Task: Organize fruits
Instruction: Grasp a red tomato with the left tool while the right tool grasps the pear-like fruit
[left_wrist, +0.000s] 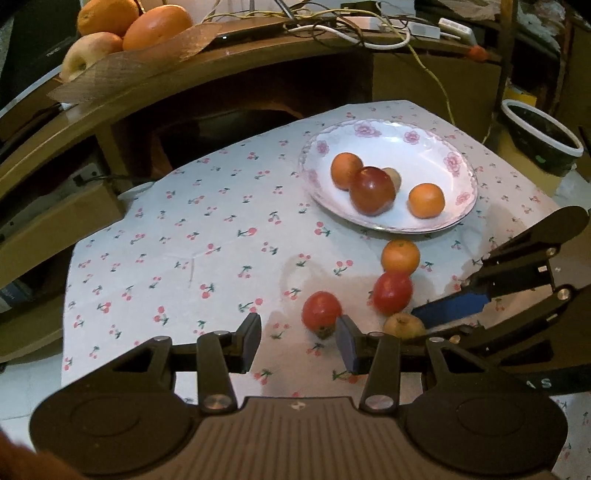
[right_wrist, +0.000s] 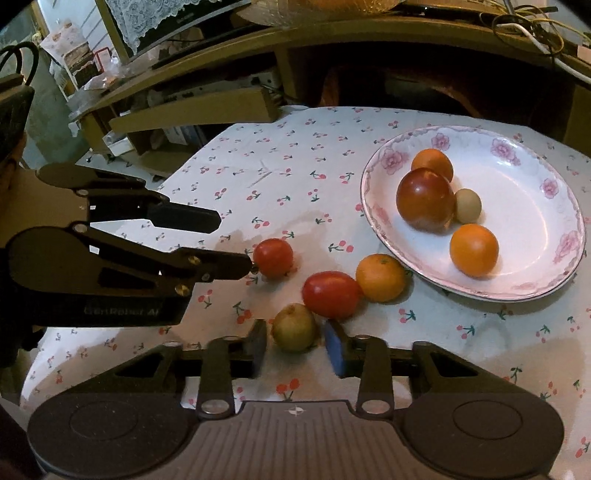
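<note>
A white flowered plate (left_wrist: 436, 147) (right_wrist: 535, 229) on the cherry-print cloth holds a dark red apple (left_wrist: 372, 190) (right_wrist: 424, 199), two oranges (left_wrist: 426, 200) (right_wrist: 474, 250) and a small pale fruit (right_wrist: 468, 205). On the cloth lie an orange (left_wrist: 400, 256) (right_wrist: 380, 277), two red tomatoes (left_wrist: 392, 292) (right_wrist: 330, 293) (left_wrist: 321, 314) (right_wrist: 273, 257) and a small yellow-green fruit (left_wrist: 404, 325) (right_wrist: 294, 326). My left gripper (left_wrist: 299, 341) (right_wrist: 236, 243) is open, its right finger beside the near tomato. My right gripper (right_wrist: 295, 350) (left_wrist: 448, 314) is open around the yellow-green fruit.
A wooden desk edge curves behind the table. A tray (left_wrist: 110, 74) on it holds oranges and an apple. Cables (left_wrist: 351, 26) lie on the desk. A dark bowl (left_wrist: 543, 140) stands at the right. Cardboard boxes (right_wrist: 192, 107) sit at the left.
</note>
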